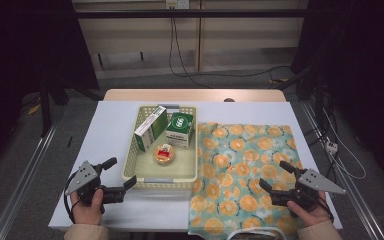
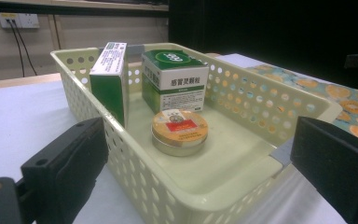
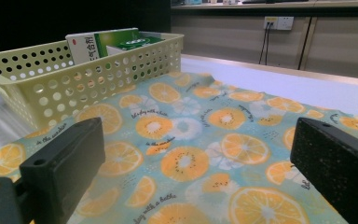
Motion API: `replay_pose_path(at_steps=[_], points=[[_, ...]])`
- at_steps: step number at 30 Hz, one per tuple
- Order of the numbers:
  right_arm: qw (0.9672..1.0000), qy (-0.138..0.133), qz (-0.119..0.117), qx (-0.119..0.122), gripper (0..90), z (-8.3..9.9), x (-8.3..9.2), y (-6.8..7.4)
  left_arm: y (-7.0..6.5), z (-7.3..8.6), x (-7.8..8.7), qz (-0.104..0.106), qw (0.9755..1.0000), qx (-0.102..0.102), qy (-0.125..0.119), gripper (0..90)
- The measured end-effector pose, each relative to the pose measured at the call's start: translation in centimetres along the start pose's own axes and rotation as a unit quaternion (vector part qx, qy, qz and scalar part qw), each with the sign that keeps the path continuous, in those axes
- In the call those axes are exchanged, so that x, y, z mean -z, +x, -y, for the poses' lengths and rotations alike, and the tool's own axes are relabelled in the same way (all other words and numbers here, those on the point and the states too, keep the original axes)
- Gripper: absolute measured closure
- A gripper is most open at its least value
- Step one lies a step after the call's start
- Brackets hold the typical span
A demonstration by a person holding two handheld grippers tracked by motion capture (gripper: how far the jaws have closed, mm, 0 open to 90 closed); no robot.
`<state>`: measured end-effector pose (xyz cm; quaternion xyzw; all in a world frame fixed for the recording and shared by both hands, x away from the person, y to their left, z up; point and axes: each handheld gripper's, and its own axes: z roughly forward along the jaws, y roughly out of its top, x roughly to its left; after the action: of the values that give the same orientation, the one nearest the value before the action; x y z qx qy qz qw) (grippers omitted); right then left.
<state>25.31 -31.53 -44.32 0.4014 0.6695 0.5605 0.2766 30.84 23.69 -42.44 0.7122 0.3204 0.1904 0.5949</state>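
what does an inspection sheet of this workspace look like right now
surface: white table, wooden strip along its far edge
job's things: cream perforated basket holding a long green-and-white box, a squarer green-and-white box and a round tin; orange-slice cloth spread flat beside it, at its right in the high view
clutter: nothing seen
grippers: left hand-held gripper open, empty, at the basket's near corner; right hand-held gripper open, empty, over the cloth
cables: black cables hanging from a wall socket and running across the floor
surroundings: dark room, metal rails on the floor at both sides
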Motion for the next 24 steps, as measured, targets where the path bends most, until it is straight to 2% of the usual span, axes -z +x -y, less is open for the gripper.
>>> replay_pose_path(at_steps=[9, 15, 18, 20, 23, 24], points=[[0.9985, 0.035, -0.034, 0.024, 2.5, -0.2, -0.6, 1.1, 0.0, 0.0, 0.0, 0.000, 1.0000, -0.001, 0.002, 3.7], [0.9973, 0.047, -0.052, 0.022, 2.7, -0.3, -0.8, 1.4, 0.0, -0.1, 0.1, 0.000, 1.0000, -0.001, -0.001, 3.7], [0.9960, 0.056, -0.063, 0.028, 2.7, -0.4, -0.8, 1.6, 0.0, -0.1, 0.1, 0.000, 1.0000, -0.002, -0.001, 3.7], [0.9937, 0.065, -0.085, 0.031, 3.0, -0.4, -0.9, 1.9, -0.1, -0.1, 0.0, 0.001, 1.0000, -0.001, 0.000, 3.7], [0.9907, 0.078, -0.106, 0.034, 3.5, -0.3, -1.0, 2.2, 0.0, -0.1, 0.0, 0.001, 1.0000, -0.002, -0.001, 3.7], [0.9907, 0.078, -0.106, 0.034, 3.5, -0.3, -1.0, 2.2, 0.0, -0.1, 0.0, 0.001, 1.0000, -0.002, -0.001, 3.7]])
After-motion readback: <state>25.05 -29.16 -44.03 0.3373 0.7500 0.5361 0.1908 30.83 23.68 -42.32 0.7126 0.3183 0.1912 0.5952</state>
